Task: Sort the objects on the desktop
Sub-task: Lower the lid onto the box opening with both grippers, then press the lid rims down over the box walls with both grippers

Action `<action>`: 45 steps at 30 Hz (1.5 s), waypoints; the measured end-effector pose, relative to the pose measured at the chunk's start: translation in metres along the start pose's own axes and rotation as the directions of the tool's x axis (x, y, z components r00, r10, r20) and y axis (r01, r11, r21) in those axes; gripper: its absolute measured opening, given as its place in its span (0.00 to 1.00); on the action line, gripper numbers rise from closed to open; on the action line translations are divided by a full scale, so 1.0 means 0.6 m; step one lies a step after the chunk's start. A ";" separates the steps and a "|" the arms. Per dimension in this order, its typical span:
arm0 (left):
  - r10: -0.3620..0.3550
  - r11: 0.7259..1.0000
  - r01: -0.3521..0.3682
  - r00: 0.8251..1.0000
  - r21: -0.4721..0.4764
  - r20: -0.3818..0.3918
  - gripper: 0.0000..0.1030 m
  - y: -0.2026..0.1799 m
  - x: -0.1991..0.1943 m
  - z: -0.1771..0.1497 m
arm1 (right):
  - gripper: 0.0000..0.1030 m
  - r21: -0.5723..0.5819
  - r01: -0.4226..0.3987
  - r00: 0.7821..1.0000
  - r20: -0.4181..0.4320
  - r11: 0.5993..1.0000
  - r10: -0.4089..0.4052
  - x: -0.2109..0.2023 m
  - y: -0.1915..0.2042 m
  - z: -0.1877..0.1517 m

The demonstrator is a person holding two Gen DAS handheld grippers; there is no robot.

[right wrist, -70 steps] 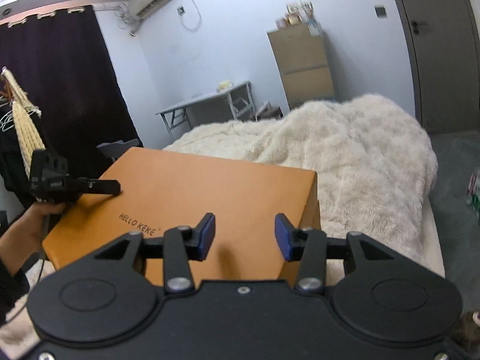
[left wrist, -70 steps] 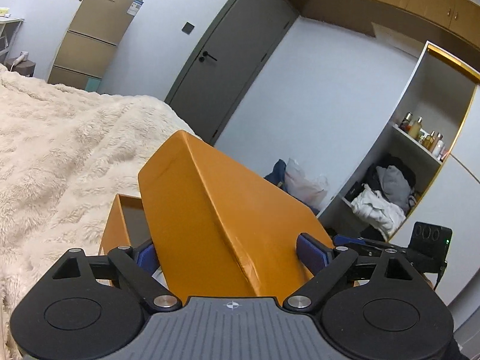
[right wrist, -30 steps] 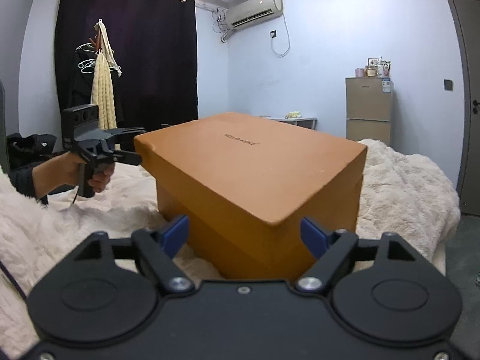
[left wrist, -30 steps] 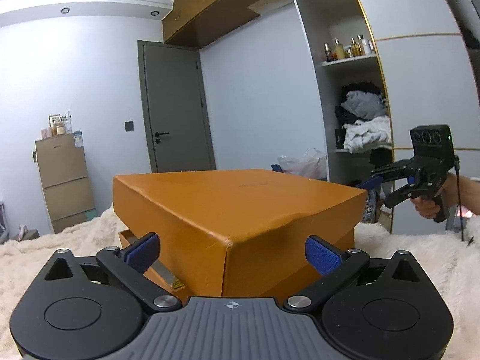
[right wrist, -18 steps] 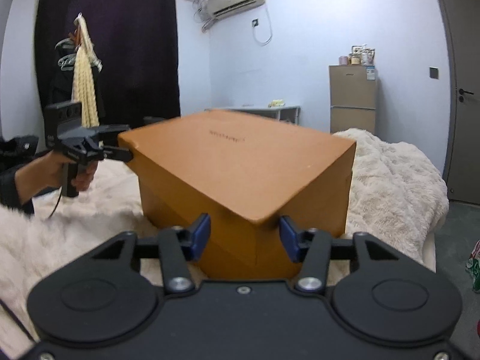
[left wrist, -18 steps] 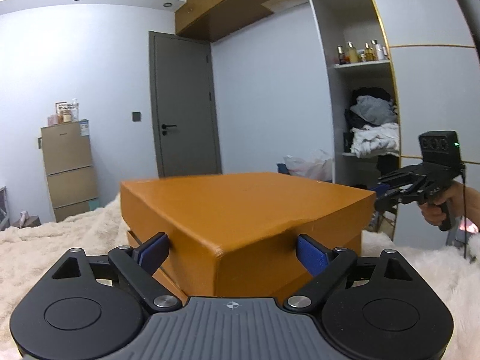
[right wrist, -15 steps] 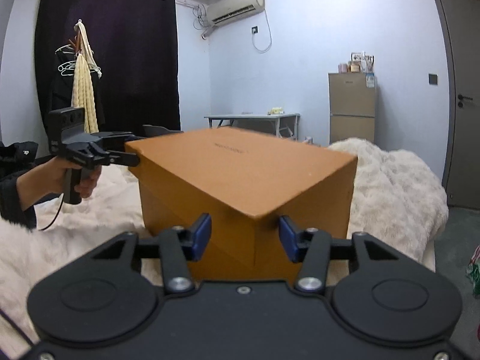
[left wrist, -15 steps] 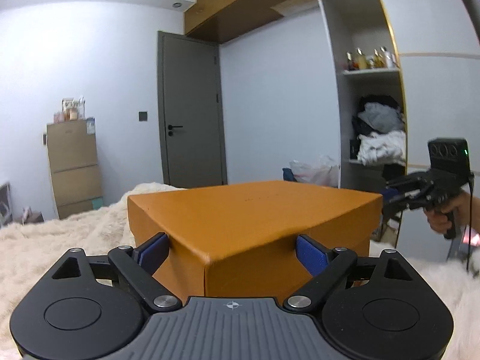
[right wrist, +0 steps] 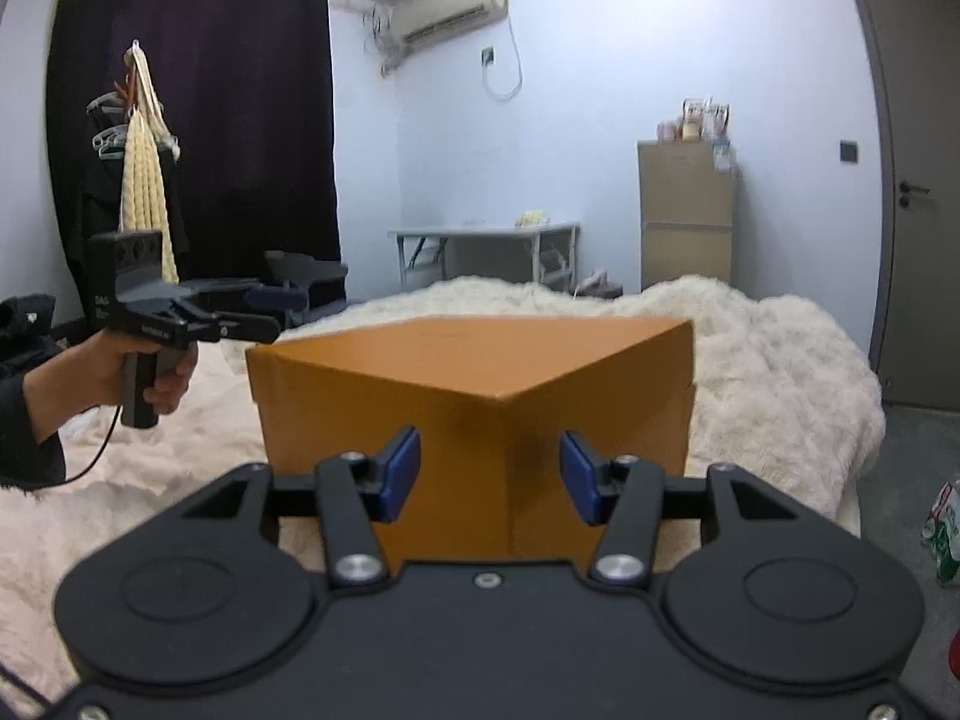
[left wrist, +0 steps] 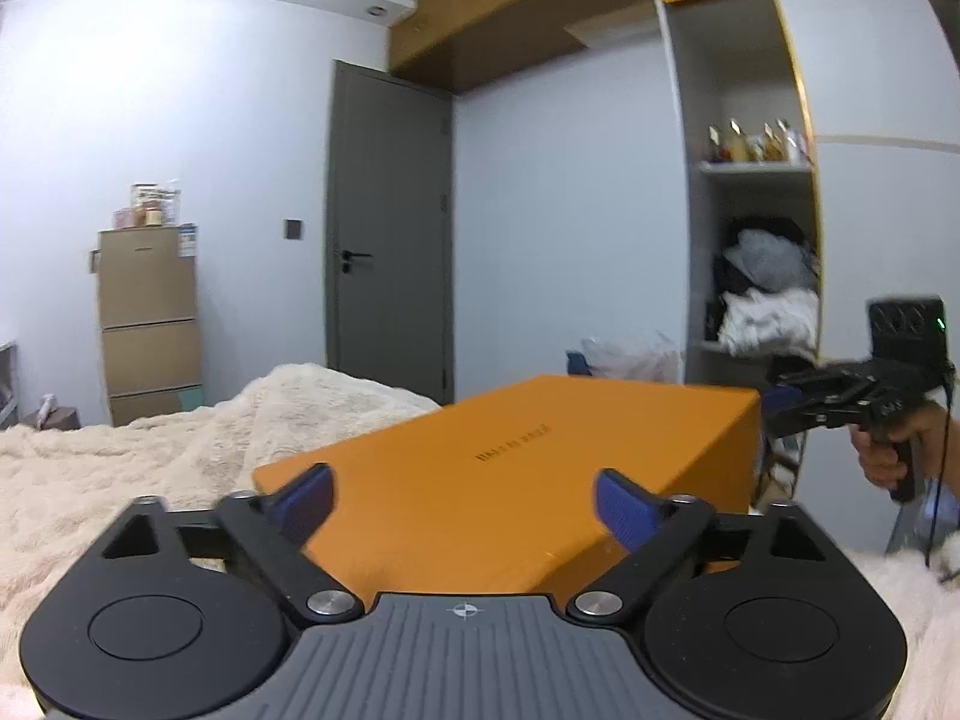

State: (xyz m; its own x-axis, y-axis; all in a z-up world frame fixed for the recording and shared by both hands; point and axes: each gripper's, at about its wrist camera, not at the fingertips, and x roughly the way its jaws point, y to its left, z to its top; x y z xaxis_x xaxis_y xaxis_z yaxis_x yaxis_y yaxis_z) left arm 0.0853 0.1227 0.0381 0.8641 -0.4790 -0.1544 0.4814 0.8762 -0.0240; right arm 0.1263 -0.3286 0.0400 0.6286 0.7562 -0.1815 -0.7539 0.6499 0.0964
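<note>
An orange box [left wrist: 528, 462] with its lid on sits on a fluffy cream blanket [right wrist: 774, 354] covering a bed. The left gripper [left wrist: 465, 507] has its blue pads spread wide over the box's near corner and top, holding nothing; whether the pads touch the lid cannot be told. The right gripper [right wrist: 489, 474] is at the opposite corner, its pads partly apart, straddling the vertical edge with a gap on each side and gripping nothing. Blanket lies open around the box on all sides seen; in the right view the bed's edge drops to grey floor [right wrist: 900, 480] to the right. Behind stand a grey door [left wrist: 390, 228], a tan cabinet [left wrist: 147, 324], an open wardrobe [left wrist: 756, 240] with clothes and bottles, a folding table [right wrist: 486, 243], a dark curtain [right wrist: 192, 120] and an air conditioner [right wrist: 450, 6].
</note>
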 end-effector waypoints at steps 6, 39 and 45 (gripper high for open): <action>0.043 0.992 -0.048 0.998 -0.120 -0.042 1.00 0.074 0.039 0.056 | 0.48 -0.004 0.057 0.998 0.028 0.998 -0.057 0.045 -0.018 0.085; -0.118 0.860 -0.033 0.958 -0.509 -0.261 1.00 0.155 0.163 -0.033 | 0.84 0.579 0.051 0.996 -0.092 0.813 0.003 0.174 -0.182 -0.031; -0.166 0.827 -0.017 0.947 -0.561 -0.274 1.00 0.157 0.168 -0.034 | 0.69 0.702 -0.013 0.993 -0.076 0.712 0.093 0.178 -0.210 -0.049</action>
State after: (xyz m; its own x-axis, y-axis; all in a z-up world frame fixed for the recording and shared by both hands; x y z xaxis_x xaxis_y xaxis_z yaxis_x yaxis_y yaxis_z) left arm 0.2148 0.1579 0.0004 0.6987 -0.5845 -0.4125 0.3009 0.7633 -0.5717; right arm 0.2828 -0.3319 -0.0206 0.5399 0.8051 -0.2455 -0.4104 0.5065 0.7583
